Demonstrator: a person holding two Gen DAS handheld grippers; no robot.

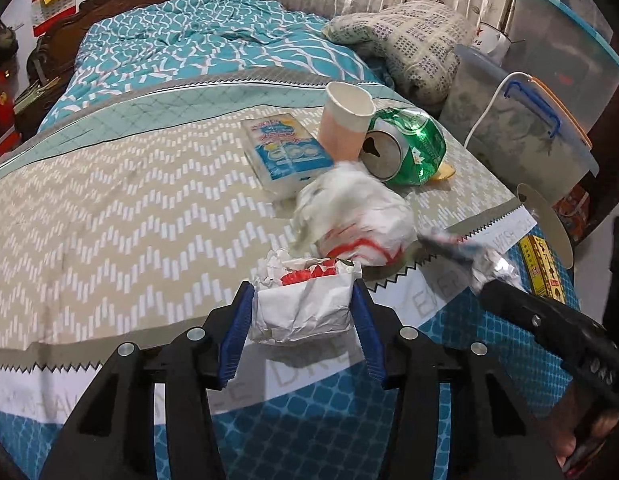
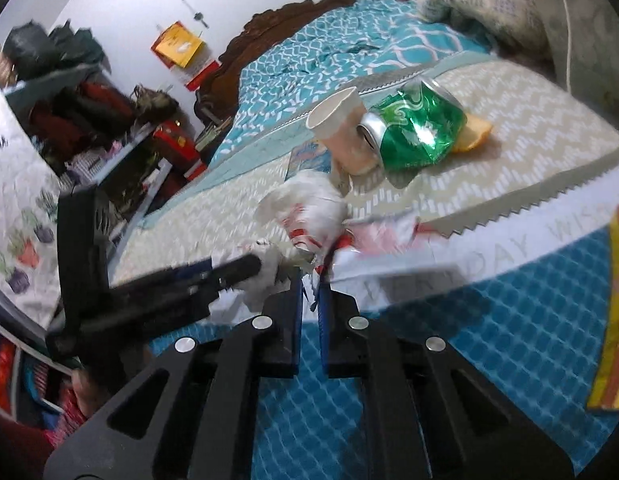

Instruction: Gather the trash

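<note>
My left gripper [image 1: 303,312] is shut on a crumpled white paper bag with red print [image 1: 305,304], held just above the bed. My right gripper [image 2: 311,280] is shut on a thin shiny wrapper [image 2: 373,252]; it shows at the right of the left wrist view [image 1: 485,268]. A white plastic bag with red marks [image 1: 357,220] lies past both grippers and also shows in the right wrist view [image 2: 309,212]. Behind it stand a paper cup [image 1: 347,118], a crushed green can [image 1: 409,146], a tissue pack [image 1: 283,152] and an orange peel [image 2: 473,134].
The trash lies on a bed with a beige zigzag cover [image 1: 109,208] and blue quilt [image 1: 189,40]. A yellow-red box [image 1: 543,268] lies at the right edge. Plastic storage boxes [image 1: 529,128] stand right of the bed. Cluttered shelves [image 2: 89,120] stand left.
</note>
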